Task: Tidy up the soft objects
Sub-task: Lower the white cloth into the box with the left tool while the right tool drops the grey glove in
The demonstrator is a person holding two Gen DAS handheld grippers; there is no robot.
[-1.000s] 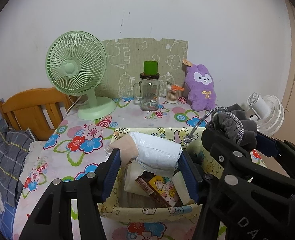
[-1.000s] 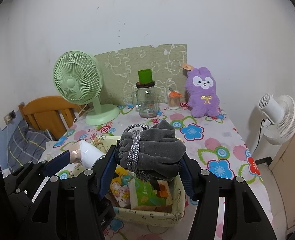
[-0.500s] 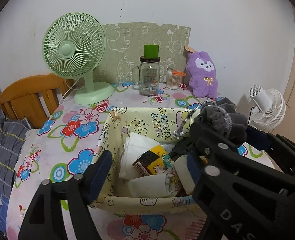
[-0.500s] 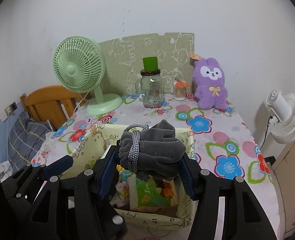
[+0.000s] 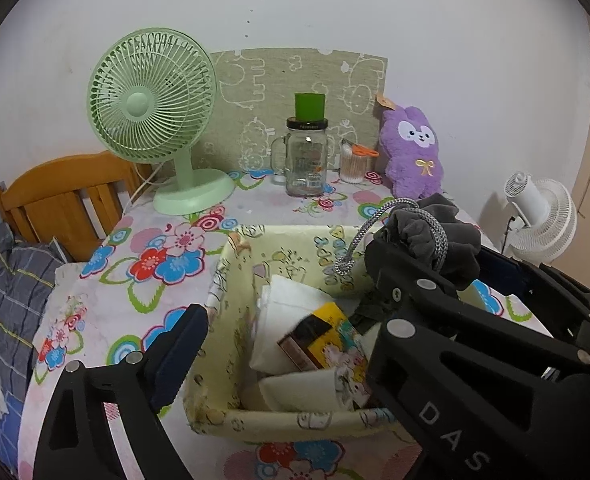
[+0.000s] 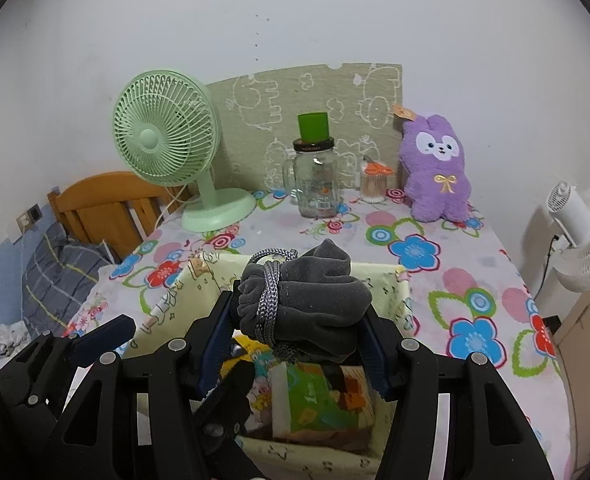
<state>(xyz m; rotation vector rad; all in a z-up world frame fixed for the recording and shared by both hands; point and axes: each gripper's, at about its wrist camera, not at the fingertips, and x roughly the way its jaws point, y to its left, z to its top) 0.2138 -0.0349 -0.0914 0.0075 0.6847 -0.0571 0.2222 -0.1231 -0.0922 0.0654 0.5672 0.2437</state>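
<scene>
Gripping grey pouch (image 6: 307,304), right hand-held gripper (image 6: 299,340) over basket (image 5: 231,264); left hand-held gripper (image 5: 279,344) released.

In the left wrist view, the right gripper (image 5: 423,280) crosses in front and hides the right finger of the left gripper (image 5: 279,344), so its spread cannot be read there. That same black frame covers the right wall of the yellow basket (image 5: 231,304) and the lower part of the grey pouch (image 5: 427,232). In the right wrist view, the pouch and the fingers clamped on it hide the basket's middle; the packets (image 6: 319,400) beneath show only in part, their print too small to read. The jar (image 6: 315,188) label is likewise illegible. The white fan (image 6: 579,236) is cut by the frame edge.
</scene>
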